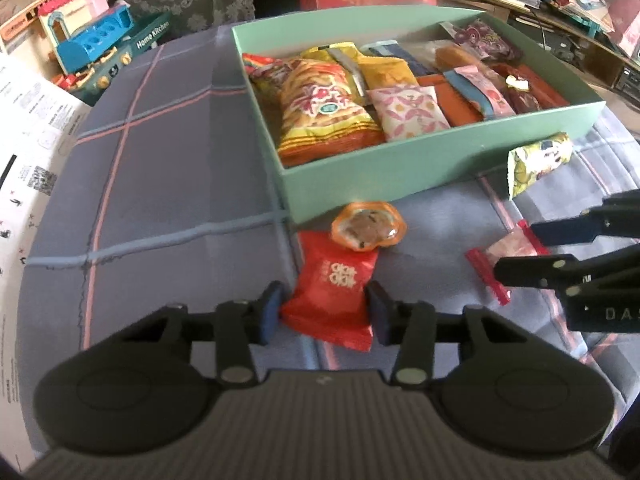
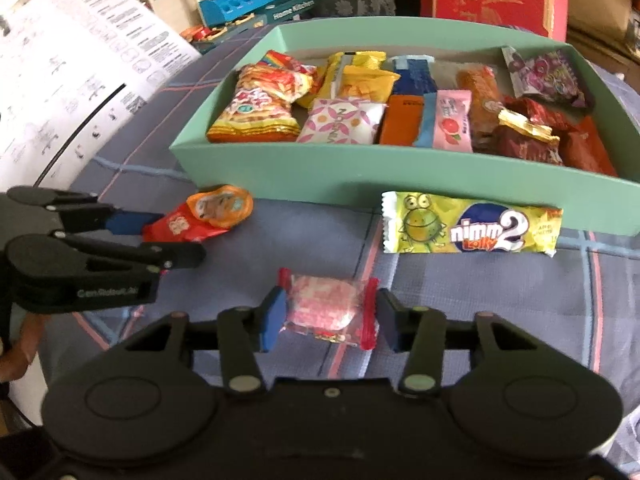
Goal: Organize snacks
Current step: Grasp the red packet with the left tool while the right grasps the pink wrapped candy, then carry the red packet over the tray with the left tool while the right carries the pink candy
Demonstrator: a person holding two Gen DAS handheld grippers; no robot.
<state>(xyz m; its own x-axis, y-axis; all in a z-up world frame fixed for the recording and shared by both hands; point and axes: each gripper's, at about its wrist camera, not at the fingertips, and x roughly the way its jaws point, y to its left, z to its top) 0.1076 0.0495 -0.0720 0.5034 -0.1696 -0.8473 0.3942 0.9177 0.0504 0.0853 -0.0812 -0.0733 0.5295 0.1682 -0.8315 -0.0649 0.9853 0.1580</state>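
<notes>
One green box point(image 2: 400, 176) stood on the checked cloth point(image 2: 460, 300) at about twelve o'clock. Four snacks lay loose on the cloth outside the box: one red packet point(image 1: 334, 300), one round orange-rimmed cookie pack point(image 1: 368, 228), one pink candy with red wrapper ends point(image 2: 324, 308) and one yellow-green lolly packet point(image 2: 472, 228) off toward two o'clock. Inside the box I counted roughly a dozen packets; the overlapping ones at its three o'clock end could not be told apart exactly. Two grippers were there, the left point(image 1: 324, 312) and the right point(image 2: 332, 318).
</notes>
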